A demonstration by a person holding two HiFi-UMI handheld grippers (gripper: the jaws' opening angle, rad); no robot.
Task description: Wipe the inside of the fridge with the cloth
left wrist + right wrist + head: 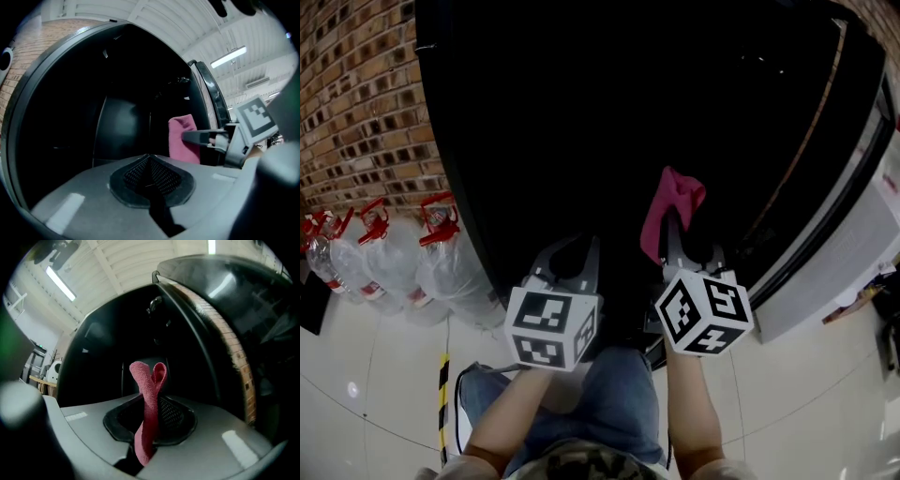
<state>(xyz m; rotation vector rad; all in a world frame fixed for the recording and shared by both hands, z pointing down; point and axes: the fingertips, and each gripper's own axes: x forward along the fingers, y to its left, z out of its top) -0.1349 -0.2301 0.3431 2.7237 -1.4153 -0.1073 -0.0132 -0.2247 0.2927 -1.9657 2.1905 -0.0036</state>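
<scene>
A black fridge [609, 112] stands open before me, its inside dark. A pink cloth [670, 208] sticks up from my right gripper [675, 246], whose jaws are shut on it at the fridge's opening. In the right gripper view the cloth [149, 404] stands folded between the jaws, in front of the fridge interior [117, 357]. My left gripper [570, 262] is beside it to the left, jaws shut with nothing between them. The left gripper view shows the cloth [182, 140] and the right gripper [204, 137] at its right.
The fridge door [825, 187] hangs open at the right. Several large water bottles [389, 258] with red caps stand on the tiled floor at the left, against a brick wall [356, 94]. The person's legs [600, 403] are below the grippers.
</scene>
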